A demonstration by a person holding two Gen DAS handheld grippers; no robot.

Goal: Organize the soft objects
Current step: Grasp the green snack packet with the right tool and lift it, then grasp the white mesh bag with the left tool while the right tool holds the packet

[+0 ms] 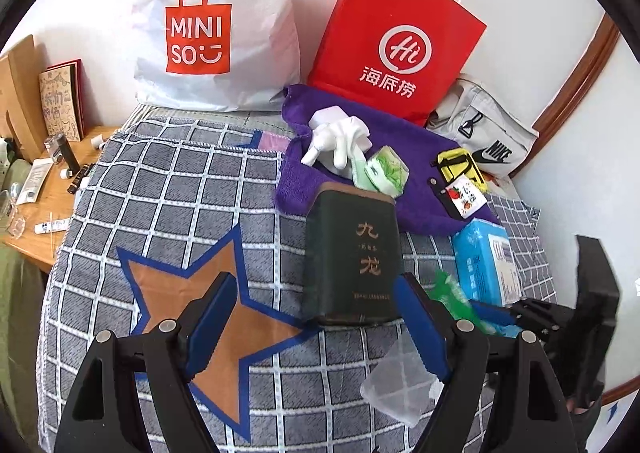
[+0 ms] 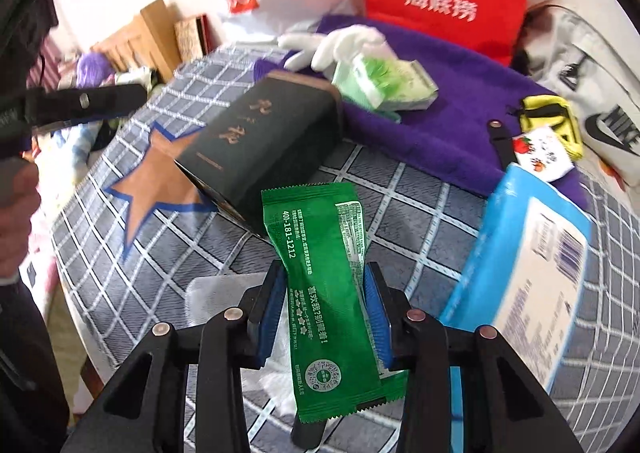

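Right tongs point(image 2: 326, 309) clamped on the flat green foil wet-wipe packet point(image 2: 320, 273), long axis pointing ahead | left tongs point(image 1: 316, 317) apart, idle | I'd say the dark green tin box point(image 2: 264, 149) lies just ahead-left.

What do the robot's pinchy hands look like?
Each gripper, left and right, is built from chunky black plastic arms joined by round silver pins. The two fingers wear flat blue pads with small ridges along one edge. No cables or markings show.
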